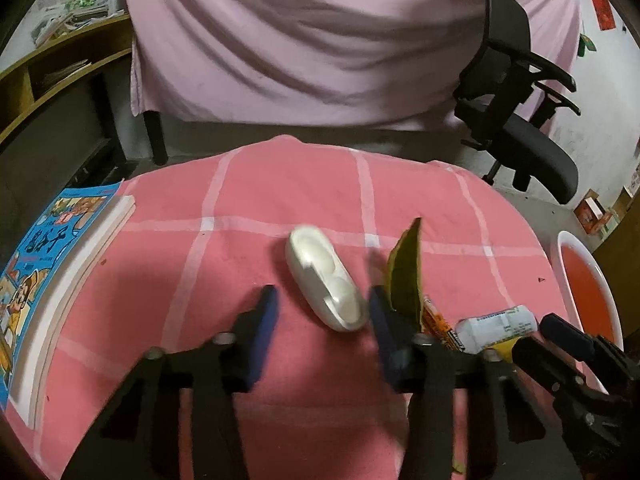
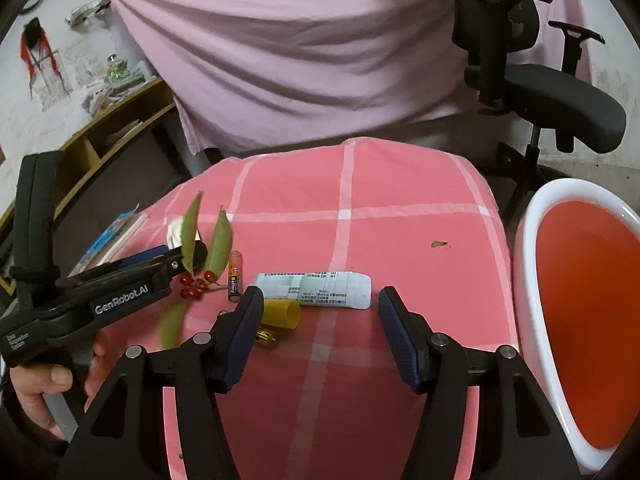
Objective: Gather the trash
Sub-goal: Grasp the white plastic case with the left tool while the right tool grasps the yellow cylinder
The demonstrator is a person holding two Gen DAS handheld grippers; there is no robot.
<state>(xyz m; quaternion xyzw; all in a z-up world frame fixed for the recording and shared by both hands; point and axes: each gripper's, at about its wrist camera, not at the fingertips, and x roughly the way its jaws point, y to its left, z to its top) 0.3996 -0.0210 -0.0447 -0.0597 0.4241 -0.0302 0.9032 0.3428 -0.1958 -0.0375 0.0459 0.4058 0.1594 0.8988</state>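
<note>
Left tongs (image 1: 322,312) released around white case (image 1: 326,280), right tongs (image 2: 318,312) released before paper wrapper (image 2: 316,290), leafy sprig (image 2: 204,252) beside battery (image 2: 235,276).

Left gripper (image 1: 322,312) fills the lower centre, jaws spread wide; right gripper (image 2: 318,314) likewise, its 2 fingers apart; a bare hand (image 2: 44,384) grips the left handle at lower left

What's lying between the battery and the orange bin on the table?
In the right wrist view, a white printed wrapper lies flat between the battery and the orange bin; past it is bare pink cloth with one leaf scrap.
</note>
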